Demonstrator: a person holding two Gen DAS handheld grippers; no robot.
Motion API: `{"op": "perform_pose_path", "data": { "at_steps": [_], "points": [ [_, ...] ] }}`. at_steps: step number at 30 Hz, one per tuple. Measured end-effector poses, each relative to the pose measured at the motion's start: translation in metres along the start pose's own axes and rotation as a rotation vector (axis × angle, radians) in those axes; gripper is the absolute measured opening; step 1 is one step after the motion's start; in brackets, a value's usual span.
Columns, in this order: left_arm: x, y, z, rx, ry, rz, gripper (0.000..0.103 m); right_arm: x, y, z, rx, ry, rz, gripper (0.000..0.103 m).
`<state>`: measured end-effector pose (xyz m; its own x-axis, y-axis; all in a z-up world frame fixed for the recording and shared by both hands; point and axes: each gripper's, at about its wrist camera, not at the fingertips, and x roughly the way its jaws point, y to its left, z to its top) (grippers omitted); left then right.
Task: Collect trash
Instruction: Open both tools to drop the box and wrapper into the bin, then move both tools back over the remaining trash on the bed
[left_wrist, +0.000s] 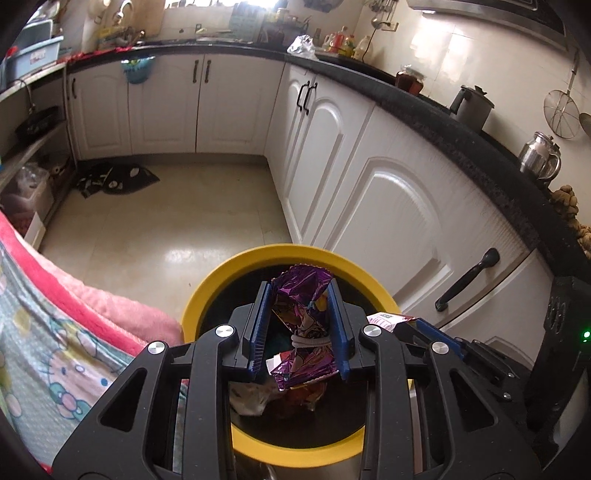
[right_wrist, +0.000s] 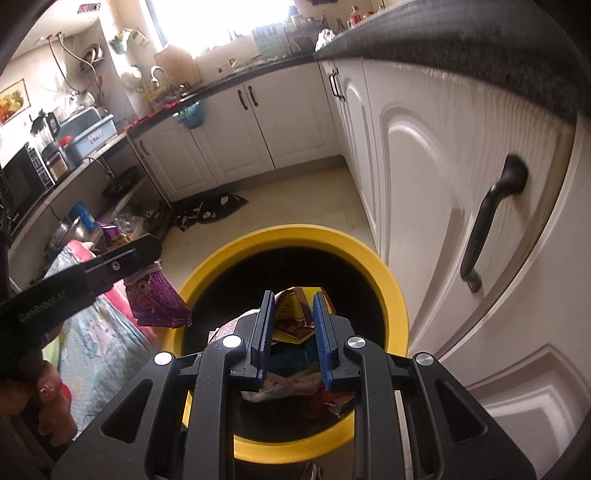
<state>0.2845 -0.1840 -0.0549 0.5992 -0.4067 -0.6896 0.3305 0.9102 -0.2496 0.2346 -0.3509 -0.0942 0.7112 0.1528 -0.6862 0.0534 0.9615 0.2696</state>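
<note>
A round bin with a yellow rim (left_wrist: 207, 288) (right_wrist: 388, 280) stands on the kitchen floor beside the white cabinets, and several wrappers lie in its dark inside. My left gripper (left_wrist: 299, 291) is shut on a crumpled purple foil wrapper (left_wrist: 299, 317), held over the bin's opening. My right gripper (right_wrist: 293, 301) is shut on a yellow and red wrapper (right_wrist: 293, 314), also above the bin's mouth. In the right wrist view the left gripper's black finger and the purple wrapper (right_wrist: 159, 299) show at the bin's left rim. In the left wrist view the right gripper's blue pad (left_wrist: 436, 330) shows at right.
White cabinet doors with black handles (left_wrist: 469, 278) (right_wrist: 491, 218) stand close on the right under a dark counter (left_wrist: 480, 147). A pink and patterned cloth (left_wrist: 55, 325) lies at left. A dark mat (left_wrist: 118, 179) lies on the tiled floor beyond. A person's hand (right_wrist: 44, 391) shows at lower left.
</note>
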Motion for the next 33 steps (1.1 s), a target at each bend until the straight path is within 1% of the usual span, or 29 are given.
{"op": "perform_pose_path", "data": {
  "at_steps": [7,11,12,13,15,17,19,21,22,23,26,31,32,33],
  "points": [
    [0.009,0.007,-0.007,-0.017,0.027,0.004,0.024,0.012,0.000,-0.004,0.010,0.024,-0.008,0.021],
    [0.010,0.012,-0.012,-0.031,0.034,0.005,0.025,0.015,0.000,-0.004,0.019,0.028,-0.009,0.023],
    [0.010,0.013,-0.013,-0.033,0.033,0.010,0.029,0.017,-0.001,-0.004,0.027,0.034,-0.011,0.033],
    [0.009,0.014,-0.015,-0.037,0.031,0.013,0.038,0.018,-0.002,-0.003,0.033,0.035,-0.015,0.038],
    [0.006,0.019,-0.017,-0.055,0.030,0.024,0.050,0.017,-0.003,-0.004,0.044,0.031,-0.022,0.049],
    [0.000,0.026,-0.019,-0.076,0.024,0.029,0.056,0.016,-0.005,-0.004,0.062,0.028,-0.027,0.054],
    [-0.008,0.032,-0.020,-0.096,0.013,0.050,0.076,0.015,-0.008,-0.005,0.069,0.026,-0.033,0.057],
    [-0.016,0.040,-0.021,-0.123,0.008,0.058,0.083,0.013,-0.009,-0.004,0.077,0.018,-0.041,0.060],
    [-0.022,0.044,-0.021,-0.138,0.002,0.062,0.090,0.012,-0.009,-0.004,0.078,0.014,-0.043,0.061],
    [-0.027,0.047,-0.022,-0.147,-0.005,0.067,0.093,0.010,-0.010,-0.004,0.076,0.010,-0.045,0.063],
    [-0.045,0.056,-0.024,-0.161,-0.024,0.092,0.092,0.003,-0.003,-0.002,0.054,-0.014,-0.047,0.064],
    [-0.086,0.069,-0.028,-0.174,-0.087,0.116,0.092,-0.012,0.016,-0.001,0.007,-0.044,-0.010,0.066],
    [-0.093,0.072,-0.028,-0.179,-0.098,0.118,0.092,-0.014,0.020,0.000,-0.002,-0.048,-0.003,0.071],
    [-0.099,0.075,-0.028,-0.187,-0.107,0.121,0.092,-0.018,0.027,0.001,-0.017,-0.060,0.004,0.072]
  ]
}}
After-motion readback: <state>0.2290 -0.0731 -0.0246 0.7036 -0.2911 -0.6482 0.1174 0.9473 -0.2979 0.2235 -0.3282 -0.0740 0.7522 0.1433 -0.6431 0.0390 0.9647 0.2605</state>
